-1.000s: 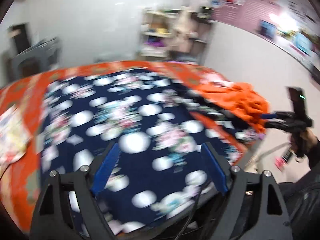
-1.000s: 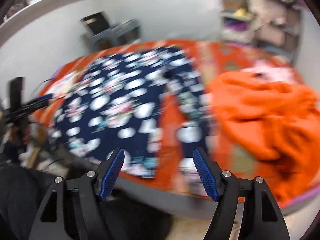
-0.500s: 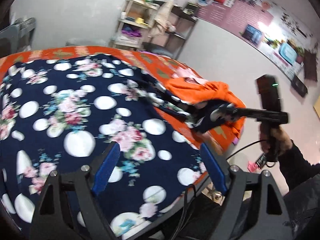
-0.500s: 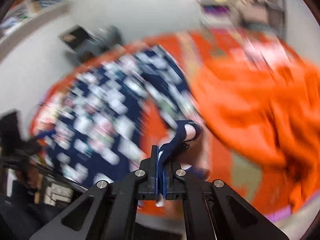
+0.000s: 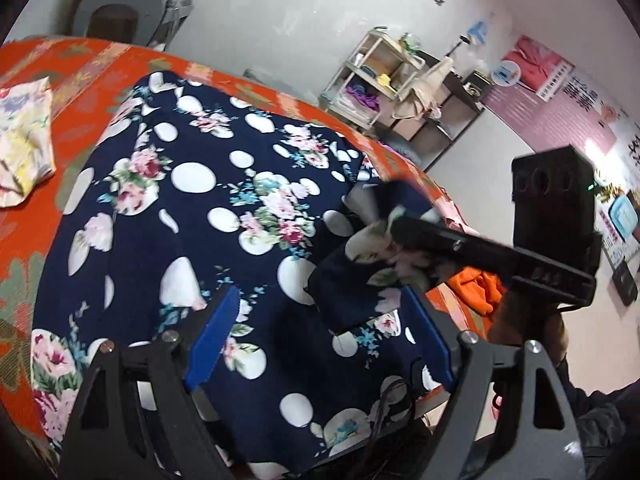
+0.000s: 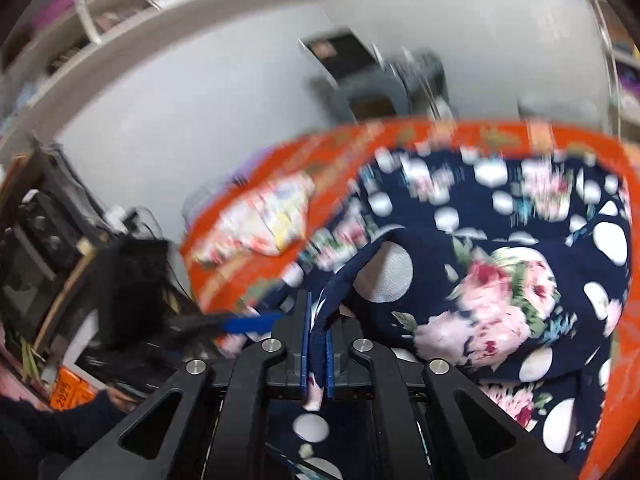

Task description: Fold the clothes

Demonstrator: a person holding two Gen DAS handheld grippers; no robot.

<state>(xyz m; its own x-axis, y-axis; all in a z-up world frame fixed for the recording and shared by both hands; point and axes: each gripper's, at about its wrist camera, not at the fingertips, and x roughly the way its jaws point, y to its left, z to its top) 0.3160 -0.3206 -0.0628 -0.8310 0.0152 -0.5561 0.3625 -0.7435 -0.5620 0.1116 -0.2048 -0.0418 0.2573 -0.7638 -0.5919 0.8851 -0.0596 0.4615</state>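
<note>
Navy floral garment (image 5: 192,216), white dots and pink roses, spread flat across the orange patterned bedspread (image 5: 48,92); it covers most of the bed's middle and hangs over the near edge

Right gripper (image 6: 316,344): jaws have just closed and are clamped tight on a fold of the navy garment; a strip of the fabric is pinched between the blue pads (image 6: 305,340) and loops upward from them. In the left wrist view the same gripper (image 5: 400,232) is reaching in from the right with a bunched corner of the garment lifted off the bed, draped over the flat part below

Left gripper (image 5: 320,340): jaws stand wide, nothing between them; blue pads (image 5: 212,336) hover above the near part of the garment, not pressing on it

Pale floral cloth (image 5: 24,140), yellow and pink, lies on the bedspread at the left edge, apart from the navy garment

Orange garment (image 5: 476,284) heaped at the right side of the bed, partly hidden behind the right gripper

Shelving unit (image 5: 384,84) against the far wall; grey chair (image 5: 120,16) behind the bed
</note>
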